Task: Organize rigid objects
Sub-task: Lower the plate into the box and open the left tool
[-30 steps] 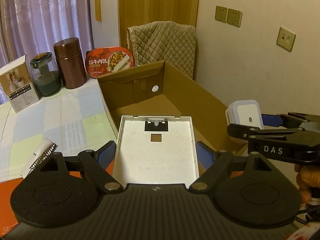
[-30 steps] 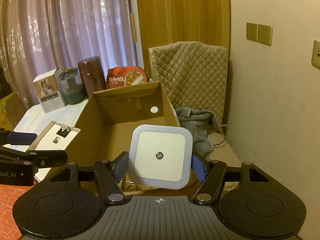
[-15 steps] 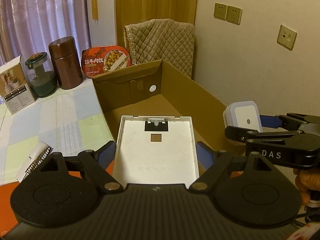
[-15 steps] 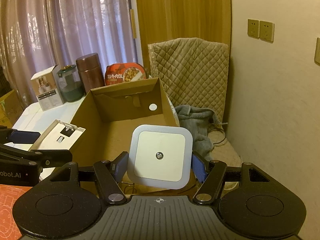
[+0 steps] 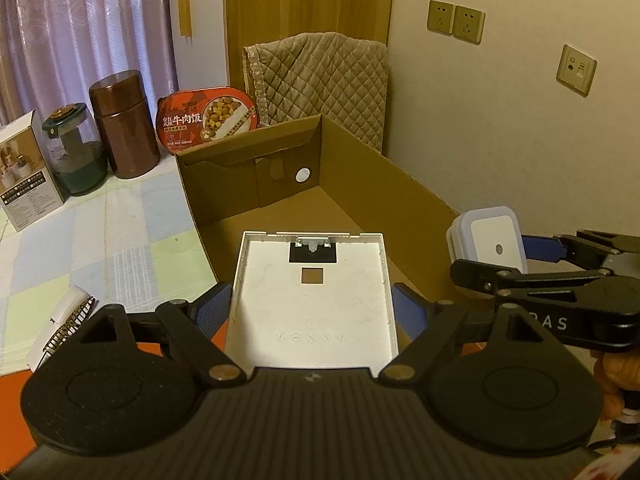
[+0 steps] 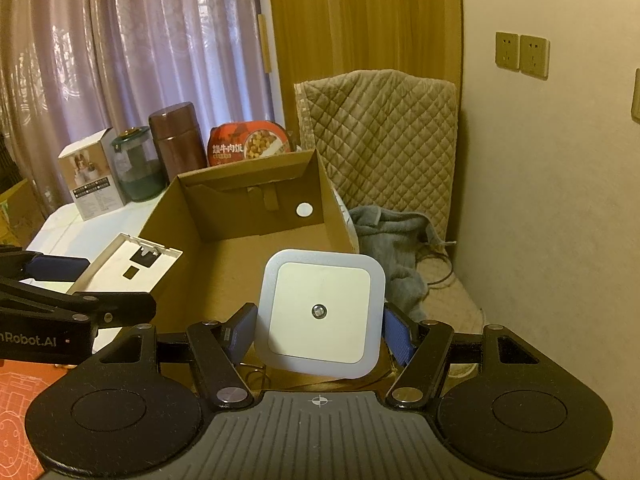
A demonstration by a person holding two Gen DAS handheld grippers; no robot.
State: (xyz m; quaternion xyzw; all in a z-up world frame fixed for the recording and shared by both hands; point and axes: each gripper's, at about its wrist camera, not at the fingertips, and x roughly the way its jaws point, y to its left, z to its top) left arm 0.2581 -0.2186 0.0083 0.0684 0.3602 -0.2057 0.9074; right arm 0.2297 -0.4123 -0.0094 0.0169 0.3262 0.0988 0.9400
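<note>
The left gripper (image 5: 312,312) has its 2 blue-padded fingers (image 5: 212,312) pinching the side edges of a white flat tray-like panel (image 5: 312,292), which is held over the near end of the open cardboard box (image 5: 360,184). The right gripper (image 6: 320,330) pinches a square white night light (image 6: 320,312) between its 2 fingers (image 6: 396,336), its face turned toward the camera and slightly tilted; in the left wrist view the light (image 5: 494,240) sits just right of the box's right wall, above its near corner. Inside the box, the far wall carries a small white round sticker (image 6: 304,210). To the left of the box, the tabletop (image 5: 100,240) wears a pale checked cloth, with a white comb-like item (image 5: 60,324) lying near the left fingers. At the far left stand a white product carton (image 5: 28,176), a glass jar with a green lid (image 5: 74,152) and a brown canister (image 5: 124,124). A red instant-meal bowl (image 5: 208,118) stands on edge just behind the box. Farther back, a quilted beige cover (image 6: 380,132) drapes a chair, with grey cloth (image 6: 392,240) on its seat.
</note>
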